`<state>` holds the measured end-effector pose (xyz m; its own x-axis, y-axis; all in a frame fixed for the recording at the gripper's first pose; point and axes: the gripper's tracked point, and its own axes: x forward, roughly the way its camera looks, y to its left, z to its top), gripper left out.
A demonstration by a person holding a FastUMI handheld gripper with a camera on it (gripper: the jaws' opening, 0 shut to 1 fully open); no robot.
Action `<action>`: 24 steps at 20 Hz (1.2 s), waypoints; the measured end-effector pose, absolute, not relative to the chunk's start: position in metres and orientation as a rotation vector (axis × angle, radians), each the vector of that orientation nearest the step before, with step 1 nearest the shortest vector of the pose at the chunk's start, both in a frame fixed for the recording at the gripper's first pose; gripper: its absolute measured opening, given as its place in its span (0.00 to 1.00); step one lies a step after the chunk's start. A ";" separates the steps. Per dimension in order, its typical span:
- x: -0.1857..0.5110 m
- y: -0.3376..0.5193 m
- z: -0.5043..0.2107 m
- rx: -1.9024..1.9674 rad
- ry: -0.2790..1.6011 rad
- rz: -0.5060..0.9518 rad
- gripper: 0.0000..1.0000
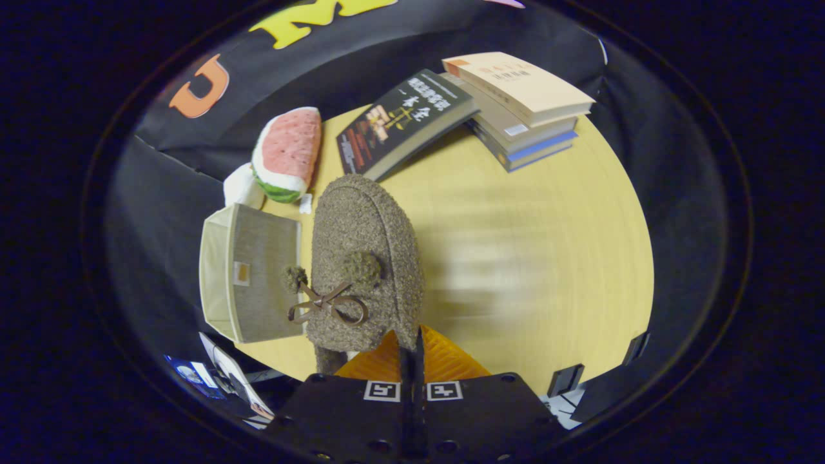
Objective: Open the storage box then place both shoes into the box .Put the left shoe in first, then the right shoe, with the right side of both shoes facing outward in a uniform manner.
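A: Figure 1, gripper view. What does the gripper [412, 345] hold?

B: Its 2 fingers are drawn almost together on the heel edge of 1 fuzzy brown shoe [364, 258], toe pointing away from the camera. The shoe bears 2 pom-poms and a bow [329, 303] on top. It appears lifted above the round wooden table [548, 258], though the height cannot be told.

A: And the storage box?

B: The storage box [248, 274] sits just beside the shoe on 1 side, at the table edge, with a pale rim and a grey fabric face carrying a small tab. Whether that face is a shut lid or a side cannot be told.

A: What could go wrong?

B: The grip takes only a thin edge, so the shoe may swing or slip out. The bow may snag the box rim. If the box is not open, the shoe cannot go in. Which shoe of the pair this is cannot be told, so order and facing may be mistaken.

A: Any legible writing?

B: The dark book [399, 122] and the stack of 3 books [522, 109] carry printed titles, too small to read. A watermelon plush [287, 154] has none.
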<state>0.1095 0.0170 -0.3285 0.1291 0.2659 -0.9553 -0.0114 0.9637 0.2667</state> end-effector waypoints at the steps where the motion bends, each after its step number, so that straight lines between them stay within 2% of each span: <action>1: 0.111 0.036 -0.318 0.206 1.417 0.228 0.00; 11: 0.102 0.225 -0.258 0.192 1.392 0.414 0.01; 20: 0.100 0.327 -0.316 0.206 1.481 0.311 0.00; 24: 0.104 0.328 -0.355 0.155 1.526 0.210 0.00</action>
<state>0.1037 0.3280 -0.3551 0.0328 0.2324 -0.9721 -0.0392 0.9722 0.2311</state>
